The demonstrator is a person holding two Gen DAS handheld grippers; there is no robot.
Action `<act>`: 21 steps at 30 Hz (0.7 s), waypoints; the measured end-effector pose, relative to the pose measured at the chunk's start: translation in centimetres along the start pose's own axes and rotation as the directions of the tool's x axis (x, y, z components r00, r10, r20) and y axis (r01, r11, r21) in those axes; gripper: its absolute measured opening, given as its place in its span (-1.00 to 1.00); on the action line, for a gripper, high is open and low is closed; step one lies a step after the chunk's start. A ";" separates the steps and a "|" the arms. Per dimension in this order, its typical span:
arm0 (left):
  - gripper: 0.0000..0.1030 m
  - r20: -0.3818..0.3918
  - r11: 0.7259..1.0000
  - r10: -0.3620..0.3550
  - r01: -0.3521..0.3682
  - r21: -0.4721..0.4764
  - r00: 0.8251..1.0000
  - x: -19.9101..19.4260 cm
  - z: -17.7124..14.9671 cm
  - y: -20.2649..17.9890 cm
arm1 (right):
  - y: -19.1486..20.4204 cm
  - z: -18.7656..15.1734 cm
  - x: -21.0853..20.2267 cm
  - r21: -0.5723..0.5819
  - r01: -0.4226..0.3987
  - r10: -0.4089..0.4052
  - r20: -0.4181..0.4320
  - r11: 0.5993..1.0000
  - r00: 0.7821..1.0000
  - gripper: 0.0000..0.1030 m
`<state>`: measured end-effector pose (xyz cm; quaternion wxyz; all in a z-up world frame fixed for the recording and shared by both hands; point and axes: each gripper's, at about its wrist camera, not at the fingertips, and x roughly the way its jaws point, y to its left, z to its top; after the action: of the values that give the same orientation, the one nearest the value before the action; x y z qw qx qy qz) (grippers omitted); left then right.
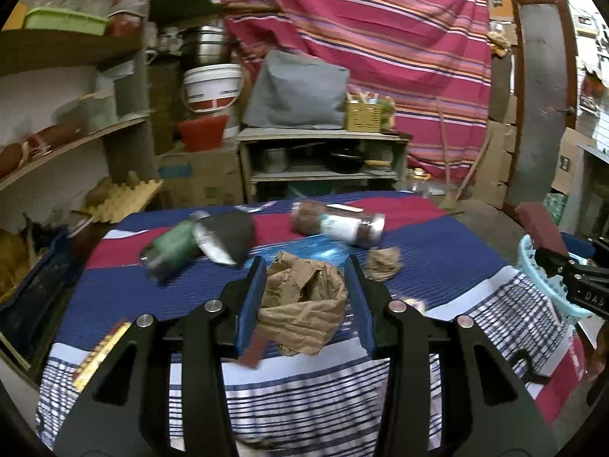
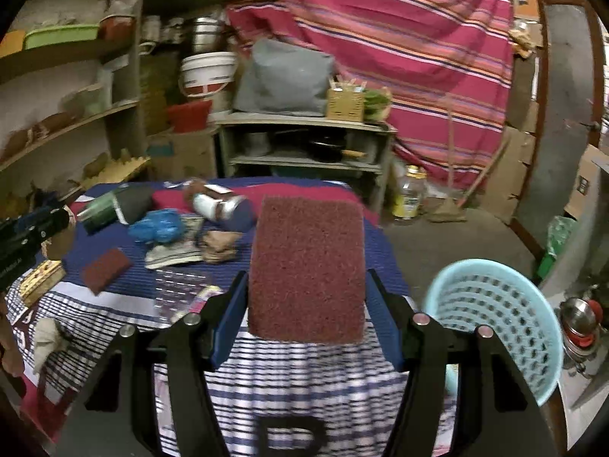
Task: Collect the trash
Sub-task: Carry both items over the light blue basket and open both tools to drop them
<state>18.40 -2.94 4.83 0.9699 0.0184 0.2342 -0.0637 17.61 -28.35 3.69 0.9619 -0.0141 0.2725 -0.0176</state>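
Note:
My left gripper (image 1: pixel 304 270) is shut on a crumpled brown paper bag (image 1: pixel 304 301), held above the striped tablecloth (image 1: pixel 437 266). My right gripper (image 2: pixel 306 282) is shut on a maroon scouring pad (image 2: pixel 306 266) and holds it upright, left of the light blue plastic basket (image 2: pixel 495 323). The basket also shows at the right edge of the left wrist view (image 1: pixel 548 278). On the table lie a crumpled paper ball (image 1: pixel 384 262), a green can (image 1: pixel 171 247), a labelled bottle (image 1: pixel 338 224), a blue plastic bag (image 2: pixel 160 226) and a second maroon pad (image 2: pixel 104 268).
Shelves (image 1: pixel 68 141) with tubs and jars stand on the left. A low cabinet (image 1: pixel 323 160) with pans stands behind the table. A striped red curtain (image 1: pixel 380 38) hangs at the back. A yellow-capped jar (image 2: pixel 409 194) and a broom stand on the floor.

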 end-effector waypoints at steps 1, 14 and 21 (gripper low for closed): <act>-0.20 0.003 1.000 -0.009 0.009 0.004 1.000 0.1 0.2 -0.9 | -0.9 -0.1 -0.1 0.006 0.010 -0.010 0.002 1.000 1.000 0.17; -0.20 0.030 0.994 -0.092 0.090 0.063 0.995 1.2 1.3 -10.3 | -9.7 -1.8 -1.4 0.098 0.102 -0.106 0.032 0.990 0.994 0.18; -0.19 0.045 0.980 -0.180 0.175 0.093 0.983 2.1 2.5 -17.0 | -14.9 -2.9 -1.8 0.154 0.155 -0.161 0.028 0.976 0.987 0.18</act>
<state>19.13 -20.22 5.98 0.9645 0.0385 0.2060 -0.1609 14.18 -43.22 2.74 0.9611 0.0369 0.2490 -0.1141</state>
